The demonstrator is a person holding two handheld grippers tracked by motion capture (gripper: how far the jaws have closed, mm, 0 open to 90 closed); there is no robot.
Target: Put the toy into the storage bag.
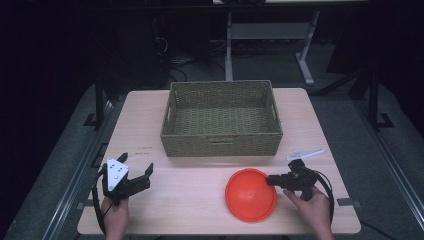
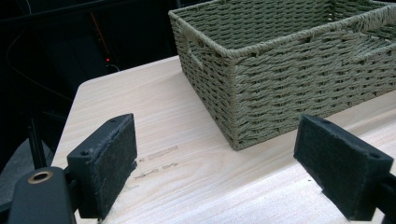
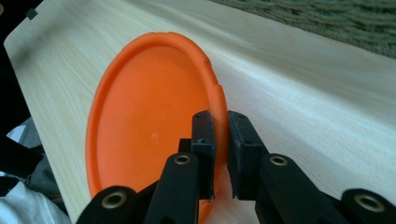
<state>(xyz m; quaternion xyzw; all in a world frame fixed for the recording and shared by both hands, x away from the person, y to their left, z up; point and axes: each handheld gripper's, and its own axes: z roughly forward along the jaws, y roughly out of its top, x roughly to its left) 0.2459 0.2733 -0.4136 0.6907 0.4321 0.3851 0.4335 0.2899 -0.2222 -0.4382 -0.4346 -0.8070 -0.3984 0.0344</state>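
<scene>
Two grippers work a pale wooden table (image 1: 200, 200). The right gripper (image 3: 219, 140) has its jaws clamped on the right rim of a round orange plastic plate (image 1: 251, 194), which lies near and right of centre. The left gripper (image 2: 215, 163) hovers with jaws wide apart, near left. A woven olive-green rectangular basket (image 1: 221, 137) stands at the far middle. With so thin an edge grip, the plate could pivot or slip if lifted. How deep the pads bite is hard to judge.

Woven basket (image 1: 221, 145) and orange plate (image 1: 250, 197) on wooden table (image 1: 190, 200)
</scene>
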